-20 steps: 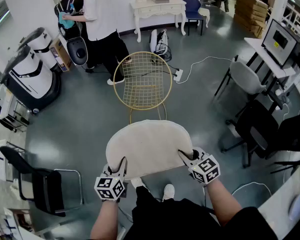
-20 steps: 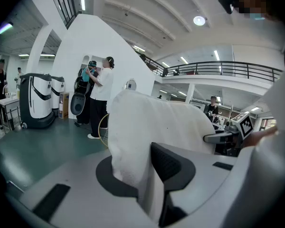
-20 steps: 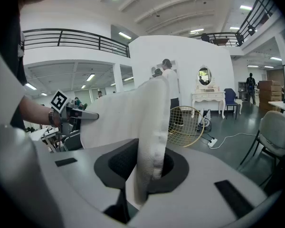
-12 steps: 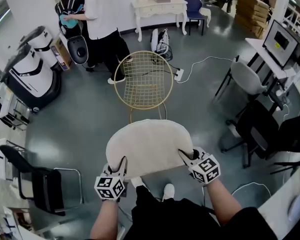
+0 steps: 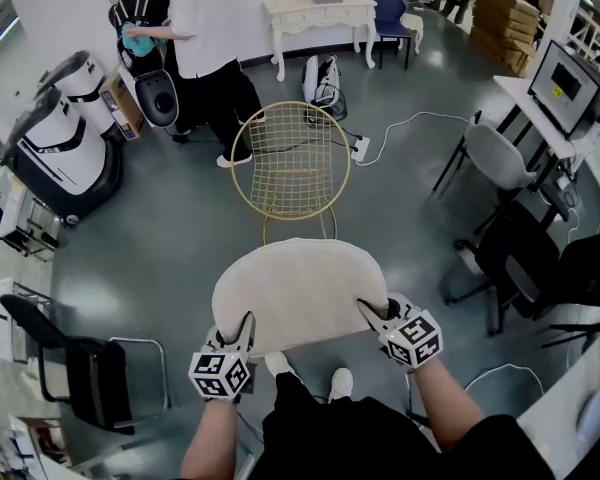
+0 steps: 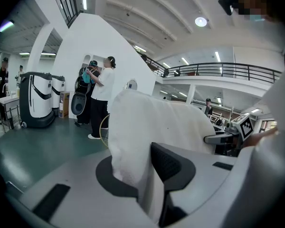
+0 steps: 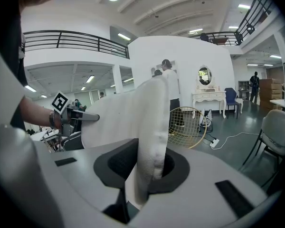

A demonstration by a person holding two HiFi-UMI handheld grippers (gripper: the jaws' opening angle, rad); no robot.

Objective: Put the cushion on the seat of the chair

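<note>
**Cushion held clear of chair, both grippers engaged**

The cushion (image 5: 298, 293), cream and rounded along its far edge, is held roughly flat in the air in front of the operator. It rests on nothing but the two grippers.

The left gripper (image 5: 242, 326) has the cushion's near-left corner. In the left gripper view its jaws are clamped on the fabric, which is pinched between the pads and rises thick above them. The right gripper (image 5: 372, 313) has the near-right corner. The right gripper view shows the same: jaws pressed together on the cushion's edge, with the cloth folded between them. Neither grip appears slack.

The chair (image 5: 290, 160), a gold wire frame, stands on the grey floor (image 5: 180, 238) beyond the cushion's far edge and is unoccupied. From the head view the cushion's far edge overlaps the chair's front legs in the picture, but the two appear to be apart; the steep angle does not let me confirm the gap. The cushion is not on the seat.

Beyond the chair, a person (image 5: 205, 28) in a white top stands with their back turned. A white dressing table (image 5: 320, 13) stands against the far wall. A power strip (image 5: 360, 149) lies on the floor just beside the chair's right side. A grey chair (image 5: 495, 158) stands well apart to the right.
</note>
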